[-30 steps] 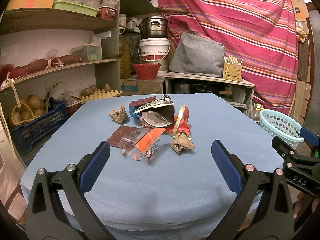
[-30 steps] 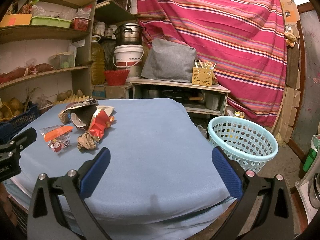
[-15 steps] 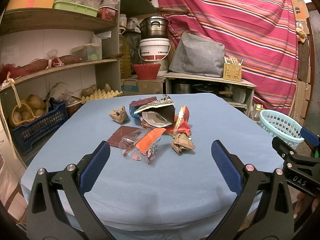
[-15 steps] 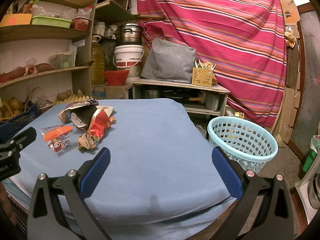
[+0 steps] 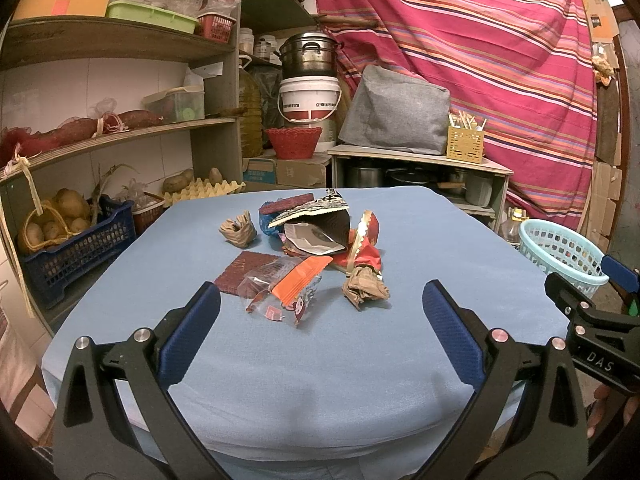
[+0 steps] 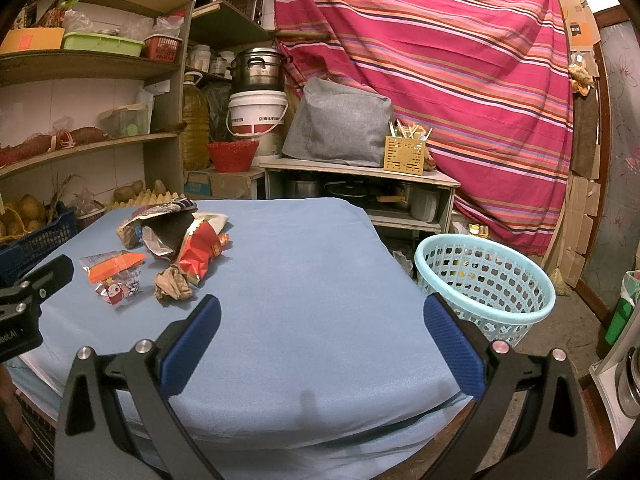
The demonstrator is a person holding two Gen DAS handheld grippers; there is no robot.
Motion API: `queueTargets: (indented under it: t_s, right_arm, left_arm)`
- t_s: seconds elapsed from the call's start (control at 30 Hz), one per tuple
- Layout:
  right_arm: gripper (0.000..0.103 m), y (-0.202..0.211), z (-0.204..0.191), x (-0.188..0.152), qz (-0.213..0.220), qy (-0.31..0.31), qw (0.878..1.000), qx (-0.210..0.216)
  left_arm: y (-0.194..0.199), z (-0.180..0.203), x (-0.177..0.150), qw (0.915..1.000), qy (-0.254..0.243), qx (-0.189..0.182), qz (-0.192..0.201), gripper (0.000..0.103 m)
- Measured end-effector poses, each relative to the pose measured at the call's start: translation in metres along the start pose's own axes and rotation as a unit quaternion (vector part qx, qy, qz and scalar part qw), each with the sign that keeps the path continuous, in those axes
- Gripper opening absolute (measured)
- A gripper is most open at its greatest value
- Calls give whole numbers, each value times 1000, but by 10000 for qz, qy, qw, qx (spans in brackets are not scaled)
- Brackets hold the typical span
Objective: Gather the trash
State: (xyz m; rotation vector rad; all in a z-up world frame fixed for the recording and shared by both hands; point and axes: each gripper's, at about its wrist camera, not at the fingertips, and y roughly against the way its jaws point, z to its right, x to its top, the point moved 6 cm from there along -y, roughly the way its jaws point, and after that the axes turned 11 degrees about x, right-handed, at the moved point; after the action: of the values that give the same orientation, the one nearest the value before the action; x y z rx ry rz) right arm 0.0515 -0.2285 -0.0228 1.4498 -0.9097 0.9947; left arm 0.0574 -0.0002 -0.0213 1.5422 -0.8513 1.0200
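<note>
Hanging low over the near edge of the blue-covered counter [image 5: 320,360], the left claw [image 5: 320,332] has its two blue-padded fingers [image 5: 188,336] spread wide apart with nothing between them, and the trash lies straight ahead of it, toward the counter's middle. Nearest along that line is the clear wrapper with an orange strip [image 5: 288,288], just beyond the gap and a little left of centre; its long axis runs diagonally, from near-left to far-right. Just right of it sits a crumpled brown paper ball [image 5: 364,288], and behind both is the heap of torn snack bags [image 5: 320,228], with a second brown wad [image 5: 238,230] off to the far left. The right claw [image 6: 320,332], likewise gaping and empty, points across bare counter; from it the same wrapper [image 6: 116,276] and paper ball [image 6: 172,284] lie well off to the left, while the pale blue basket [image 6: 486,280] stands on the floor just beyond the counter's right side, near its right finger. By that layout the left claw looks the nearer for a first pick, needing mostly a forward reach, and the right claw sits closer to the basket.
</note>
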Motion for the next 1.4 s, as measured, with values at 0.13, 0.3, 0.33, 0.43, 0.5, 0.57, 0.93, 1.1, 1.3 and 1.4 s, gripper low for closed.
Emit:
queueTargets:
  t_s: [0.13, 0.3, 0.33, 0.43, 0.5, 0.57, 0.93, 1.1, 1.3, 1.4]
  right_arm:
    - [99, 0, 0, 0, -14, -2, 10000, 5]
    - [99, 2, 1, 1, -1, 2, 10000, -2]
    - [99, 1, 1, 0, -2, 5, 10000, -4]
    - [99, 1, 0, 0, -1, 7, 10000, -6]
    - [99, 2, 1, 2, 3, 4, 10000, -5]
    - [99, 3, 1, 2, 8, 4, 10000, -8]
    - [99, 2, 0, 0, 5, 11, 10000, -6]
    - [99, 2, 0, 0, 5, 14, 10000, -8]
    - [99, 2, 1, 1, 3, 18, 10000, -9]
    - [99, 2, 0, 1, 3, 14, 10000, -5]
  left_arm:
    - [0, 0, 0, 10000, -4, 1, -3, 98]
    - [0, 0, 0, 10000, -2, 3, 3, 98]
    - [0, 0, 0, 10000, -3, 2, -1, 98]
    - [0, 0, 0, 10000, -2, 1, 5, 98]
    - [0, 0, 1, 10000, -3, 6, 9, 98]
    - [0, 0, 0, 10000, 2, -1, 0, 98]
    - [6, -5, 7, 10000, 9, -1, -6, 98]
    - [4, -4, 4, 10000, -1, 0, 4, 98]
    - [7, -6, 7, 10000, 8, 2, 9, 98]
    - [5, -4, 5, 10000, -1, 2, -1, 98]
